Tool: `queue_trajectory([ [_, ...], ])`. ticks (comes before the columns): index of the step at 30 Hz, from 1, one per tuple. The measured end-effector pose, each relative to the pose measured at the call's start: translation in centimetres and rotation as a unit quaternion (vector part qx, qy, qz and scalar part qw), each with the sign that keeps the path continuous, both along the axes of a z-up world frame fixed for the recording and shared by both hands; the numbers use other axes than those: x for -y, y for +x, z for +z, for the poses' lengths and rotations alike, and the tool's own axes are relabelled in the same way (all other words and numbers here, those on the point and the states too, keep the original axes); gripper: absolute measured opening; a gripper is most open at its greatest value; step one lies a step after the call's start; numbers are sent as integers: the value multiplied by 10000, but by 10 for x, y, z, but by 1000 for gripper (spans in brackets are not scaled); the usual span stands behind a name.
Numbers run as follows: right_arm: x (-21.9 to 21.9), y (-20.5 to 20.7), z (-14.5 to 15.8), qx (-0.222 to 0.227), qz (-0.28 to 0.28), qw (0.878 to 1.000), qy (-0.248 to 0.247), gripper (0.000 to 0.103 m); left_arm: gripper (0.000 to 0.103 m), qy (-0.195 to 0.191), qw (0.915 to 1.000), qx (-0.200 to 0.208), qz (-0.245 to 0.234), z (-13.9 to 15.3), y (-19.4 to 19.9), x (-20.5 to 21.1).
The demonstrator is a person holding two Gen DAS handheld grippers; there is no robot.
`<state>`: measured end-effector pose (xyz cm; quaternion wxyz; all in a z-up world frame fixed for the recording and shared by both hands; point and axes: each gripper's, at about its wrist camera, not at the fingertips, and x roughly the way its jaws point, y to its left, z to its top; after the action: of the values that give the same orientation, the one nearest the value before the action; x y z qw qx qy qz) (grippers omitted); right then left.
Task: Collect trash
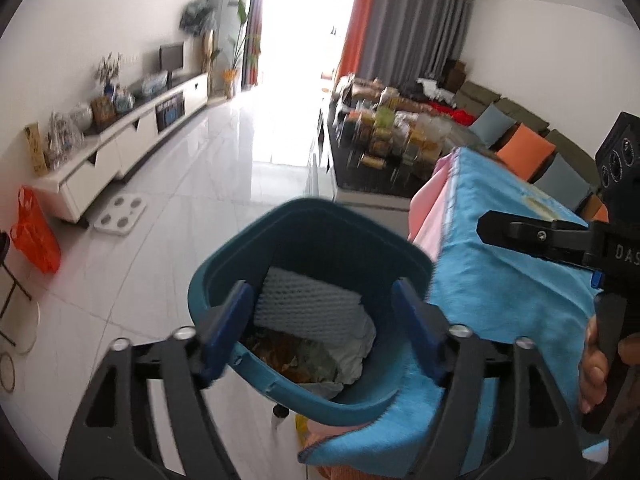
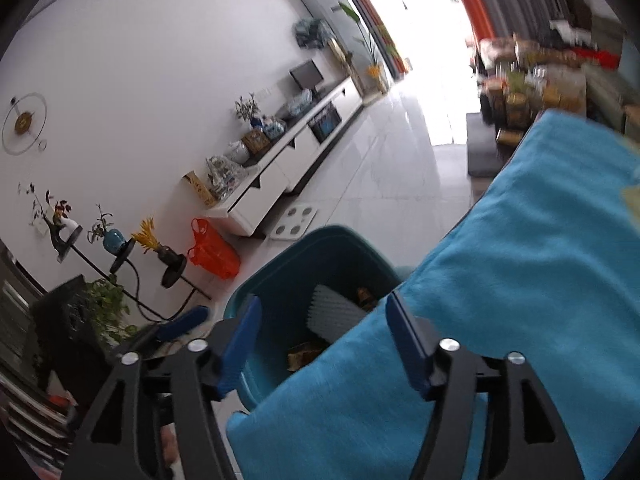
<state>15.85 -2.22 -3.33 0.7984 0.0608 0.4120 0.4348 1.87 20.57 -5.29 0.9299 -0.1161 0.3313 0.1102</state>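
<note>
A teal trash bin [image 1: 224, 280] stands on the floor against the table's edge. It holds a white foam net [image 1: 304, 300], crumpled white paper [image 1: 360, 344] and food wrappers [image 1: 288, 356]. My left gripper [image 1: 322, 292] hovers over the bin's mouth, open, with nothing between its blue pads. My right gripper [image 2: 322, 304] is also open and empty, above the bin [image 2: 280, 276] and the edge of the blue cloth [image 2: 520, 280]. In the left wrist view a hand [image 1: 596, 364] holds the right gripper, and one black finger [image 1: 520, 236] reaches over the cloth [image 1: 500, 272].
A long white TV cabinet [image 1: 132, 136] runs along the left wall. A white scale [image 1: 120, 216] and an orange bag [image 1: 34, 232] lie on the floor beside it. A low table crowded with jars [image 1: 392, 140] and a sofa with cushions [image 1: 524, 144] stand beyond. A plant stand [image 2: 120, 256] is at the left.
</note>
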Motion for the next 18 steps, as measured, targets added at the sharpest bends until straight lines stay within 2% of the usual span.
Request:
queue_trajectory([
  [1,8,-4,5,156,-36,9999,12,70,95,84,9999,109,-10,5,-5,5],
  [2,15,-6,8,277,-88,9996,28,76,97,139,9997,218,-27,9,-9,10],
  [7,60,-30,25,962,-493,9941,-7,88,97,311,9972,654,-160,26,-27,42],
  [10,90,-50,32,1429,-841,9861,-107,96,97,491,9953,809,-184,33,-32,64],
  [12,112,-66,37,1781,-1208,9763,-225,96,97,591,9936,940,-213,37,-34,81],
  [18,170,-95,42,2352,-2071,9489,-384,96,97,812,9860,1378,-463,52,-29,135],
])
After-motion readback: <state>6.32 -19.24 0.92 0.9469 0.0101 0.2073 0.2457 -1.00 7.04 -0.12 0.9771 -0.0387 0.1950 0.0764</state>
